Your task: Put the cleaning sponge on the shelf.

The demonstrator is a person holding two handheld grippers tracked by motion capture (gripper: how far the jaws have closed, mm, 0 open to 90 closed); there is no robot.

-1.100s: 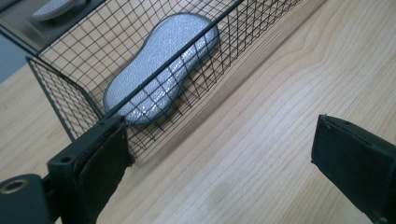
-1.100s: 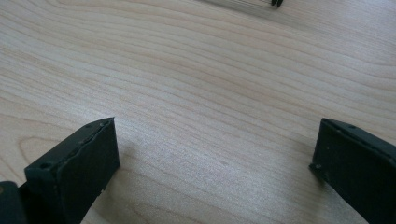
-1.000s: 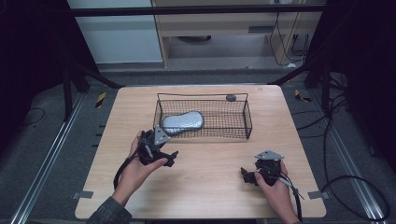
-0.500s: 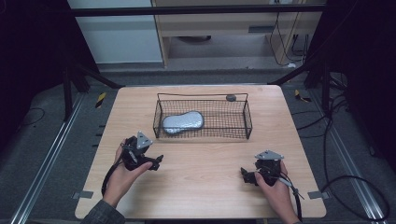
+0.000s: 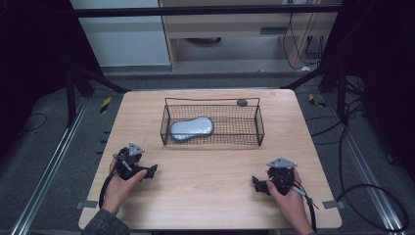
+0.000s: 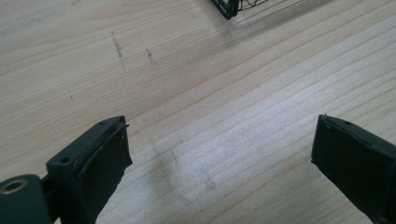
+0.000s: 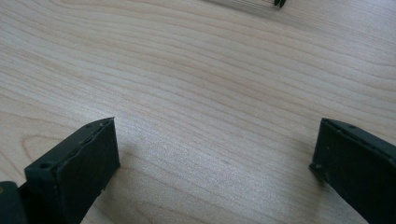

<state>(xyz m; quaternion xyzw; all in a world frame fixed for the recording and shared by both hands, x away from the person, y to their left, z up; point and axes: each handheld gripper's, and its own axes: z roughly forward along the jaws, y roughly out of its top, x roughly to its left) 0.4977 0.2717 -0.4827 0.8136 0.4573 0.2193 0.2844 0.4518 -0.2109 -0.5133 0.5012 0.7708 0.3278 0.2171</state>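
Your silver pouch [image 5: 191, 128] lies inside the wire basket [image 5: 258, 128], so the placing looks done. Both your left claw [image 5: 149, 171] and right claw [image 5: 256, 183] rest on the worktop [image 5: 205, 166], jaws apart and empty.

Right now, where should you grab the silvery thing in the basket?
Probably at its narrow waist, coming straight down from above. The silvery thing lies flat in the left part of the wire basket, and it looks peanut-shaped: two rounded ends with a slimmer middle. The basket walls block the sides, so the top is the open way. The left gripper is open and nearest.
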